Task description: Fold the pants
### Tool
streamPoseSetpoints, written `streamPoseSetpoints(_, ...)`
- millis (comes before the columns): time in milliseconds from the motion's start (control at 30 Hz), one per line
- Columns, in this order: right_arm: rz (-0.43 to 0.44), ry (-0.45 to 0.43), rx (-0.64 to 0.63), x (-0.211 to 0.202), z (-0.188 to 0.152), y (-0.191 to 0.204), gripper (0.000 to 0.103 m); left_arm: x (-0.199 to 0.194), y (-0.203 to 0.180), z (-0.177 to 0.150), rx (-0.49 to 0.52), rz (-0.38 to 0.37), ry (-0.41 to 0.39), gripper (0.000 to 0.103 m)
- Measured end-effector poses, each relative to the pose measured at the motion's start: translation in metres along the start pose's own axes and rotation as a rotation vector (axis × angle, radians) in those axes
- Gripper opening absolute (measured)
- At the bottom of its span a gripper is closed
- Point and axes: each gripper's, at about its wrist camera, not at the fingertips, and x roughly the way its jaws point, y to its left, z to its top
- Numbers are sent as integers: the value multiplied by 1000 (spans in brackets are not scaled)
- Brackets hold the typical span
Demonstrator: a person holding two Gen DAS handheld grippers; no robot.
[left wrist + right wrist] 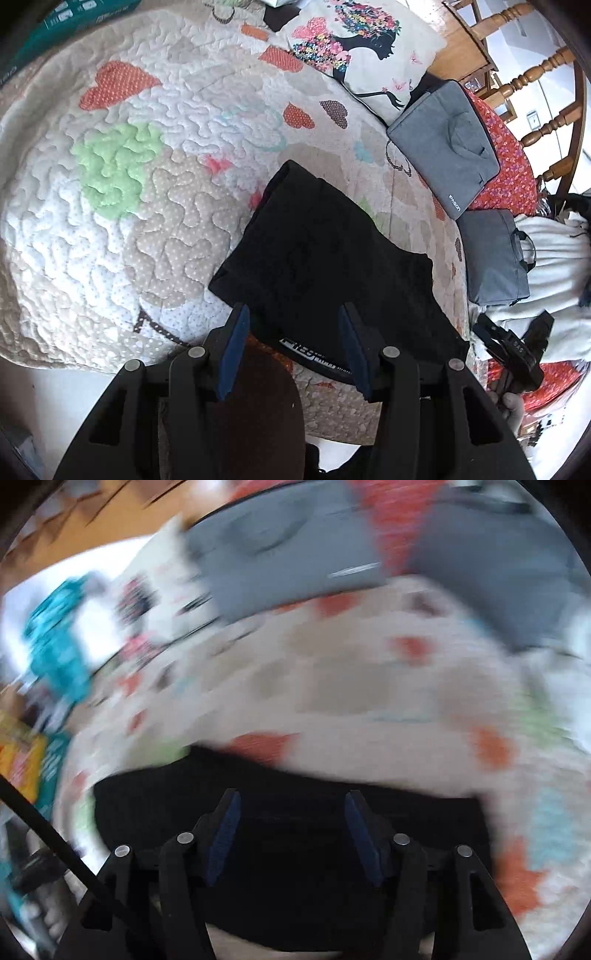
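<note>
Pants (325, 254) black, folded compactly on quilt (110, 184).

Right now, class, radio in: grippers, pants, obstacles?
Left gripper open, empty, over black pants. Right gripper open, picture blurred. Pants folded on quilt. Grey bags alongside, clear.

My right wrist view is smeared with motion blur; the pants (288, 849) lose their outline, and my gripper bases hide their near edge.
</note>
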Motion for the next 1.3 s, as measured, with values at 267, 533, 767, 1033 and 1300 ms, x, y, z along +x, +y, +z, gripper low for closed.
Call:
streamPoseSetpoints(267,102,154,-25,110,16,55,63,50,20,34,-101,94,76,49)
streamPoseSetpoints(533,7,99,10,139,46,53,63,58,43,26,-142,76,104,49)
streamPoseSetpoints(767,-89,52,-8,123,62,48,64,39,61,7,-193,5,113,49)
streamPoseSetpoints(1033,-11,-39,76,24,36,-13,70,-17,40,6,-56,67,-8,49)
streamPoseSetpoints(1300,-43,-170,335,-70,-32,-122,76,-8,-41,-2,164,46,6,49)
